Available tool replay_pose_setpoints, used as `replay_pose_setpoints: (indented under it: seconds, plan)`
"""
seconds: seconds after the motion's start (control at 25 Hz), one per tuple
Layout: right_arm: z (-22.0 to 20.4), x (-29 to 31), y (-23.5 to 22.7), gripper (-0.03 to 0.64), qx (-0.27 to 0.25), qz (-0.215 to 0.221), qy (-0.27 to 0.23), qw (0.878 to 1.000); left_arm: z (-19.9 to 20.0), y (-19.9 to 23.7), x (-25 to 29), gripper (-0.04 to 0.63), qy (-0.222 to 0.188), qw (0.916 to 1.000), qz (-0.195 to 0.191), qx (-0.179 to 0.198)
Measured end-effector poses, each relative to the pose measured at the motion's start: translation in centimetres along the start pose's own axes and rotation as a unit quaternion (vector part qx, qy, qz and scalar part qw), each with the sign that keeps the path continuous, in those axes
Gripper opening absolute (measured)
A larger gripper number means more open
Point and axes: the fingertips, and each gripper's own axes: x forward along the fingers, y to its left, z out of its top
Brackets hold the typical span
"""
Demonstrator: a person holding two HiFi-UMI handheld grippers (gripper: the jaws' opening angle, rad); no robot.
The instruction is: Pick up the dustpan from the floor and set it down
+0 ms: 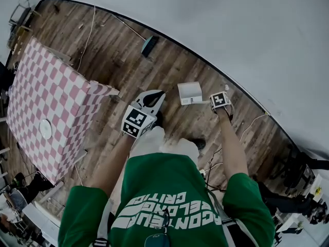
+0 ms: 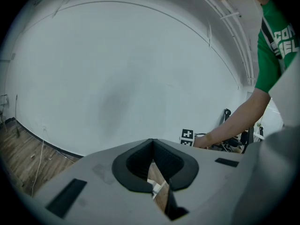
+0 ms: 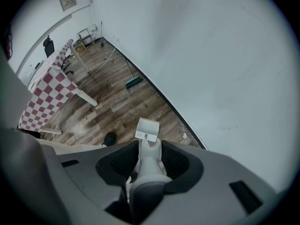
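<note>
**Wooden floor under a white wall, with the dustpan down on it**

The room has a floor (image 1: 118, 60) of dark wooden planks, and a plain white wall (image 1: 231, 24) closes it along a black skirting line. At the left stands a counter (image 1: 51, 86) covered with a pink and white checked cloth, and one small round white disc (image 1: 45, 129) lies on the cloth. A broom (image 1: 149, 45) with a blue-green head lies on the planks close to the wall, well apart from the counter. Thin cables run over the floor.

The person wears a green shirt (image 1: 169, 199) and stands between the counter and the wall, with one gripper in each hand.

The white dustpan (image 1: 190, 92) is on the floor near the wall, in front of the person and a little to the right. Its open tray faces upward. Its thick white handle (image 3: 149, 165) comes up from the tray into the right gripper (image 3: 149, 142), which points down at the floor. The handle stands between the two dark pads, and both pads lie against its sides; I see no gap there, so this gripper is pinching the handle.

The left gripper (image 2: 153, 142) is held above the floor, between the corner of the counter and the dustpan, and it touches neither. Its two jaws are pressed together at the tips and carry nothing. Only a narrow slit behind the tips shows some of the floor.
</note>
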Motion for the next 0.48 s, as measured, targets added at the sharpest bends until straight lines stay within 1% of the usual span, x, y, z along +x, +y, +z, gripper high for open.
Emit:
replay_pose_setpoints:
  seconds: [0.16,0.28,0.4,0.48]
  plan:
    - [0.1,-1.0,-0.2,0.163,0.032,0.018,-0.018,0.999,0.2,-0.4,0.3,-0.003,-0.001,1.0,-0.006,0.004]
    - [-0.2,-2.2,0.1,0.172,0.043,0.025,-0.036,0.998,0.5,-0.9,0.8,-0.003,-0.004,0.9998,-0.017,0.001]
    - [-0.1,-4.3,0.5,0.173,0.047,0.018,-0.074,0.996,0.7,-1.6,1.5,-0.003,-0.004,0.9995,-0.031,0.002]
    - [-0.1,-6.2,0.4,0.173,0.063,0.01,-0.105,0.992,1.2,-2.2,2.2,-0.003,-0.008,0.9989,-0.046,0.004]
